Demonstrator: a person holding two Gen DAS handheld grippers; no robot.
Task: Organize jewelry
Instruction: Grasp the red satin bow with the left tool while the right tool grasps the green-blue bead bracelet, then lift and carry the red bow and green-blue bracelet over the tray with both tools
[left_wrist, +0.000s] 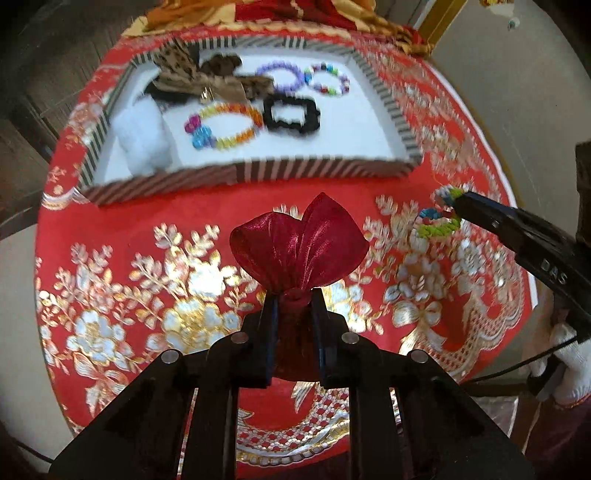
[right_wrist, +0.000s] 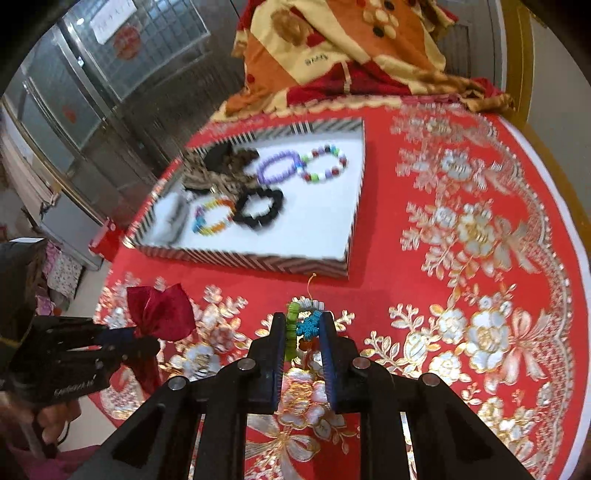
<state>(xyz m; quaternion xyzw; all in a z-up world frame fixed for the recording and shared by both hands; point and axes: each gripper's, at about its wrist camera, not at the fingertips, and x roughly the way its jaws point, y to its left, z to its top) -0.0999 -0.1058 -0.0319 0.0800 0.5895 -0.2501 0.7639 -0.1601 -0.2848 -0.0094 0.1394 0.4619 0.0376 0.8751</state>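
Left wrist: fingers (left_wrist: 293, 295) grip red bow (left_wrist: 299, 245); right fingers (right_wrist: 303, 325) grip beaded bracelet (right_wrist: 301, 325); striped tray (left_wrist: 258, 171) ahead.

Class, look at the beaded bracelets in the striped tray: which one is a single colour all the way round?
The purple bracelet, at the tray's far side. The bracelet beside it mixes several colours, and the rainbow bracelet runs through many.

Glossy crimson organza pouch (left_wrist: 299, 251) between my matt black plastic fingers (left_wrist: 267, 332); red bench cloth (left_wrist: 184, 295), shiny gold-and-silver brocade; beaded plastic bracelet (right_wrist: 304, 325), glossy; striped tray (left_wrist: 258, 171), smooth white floor.
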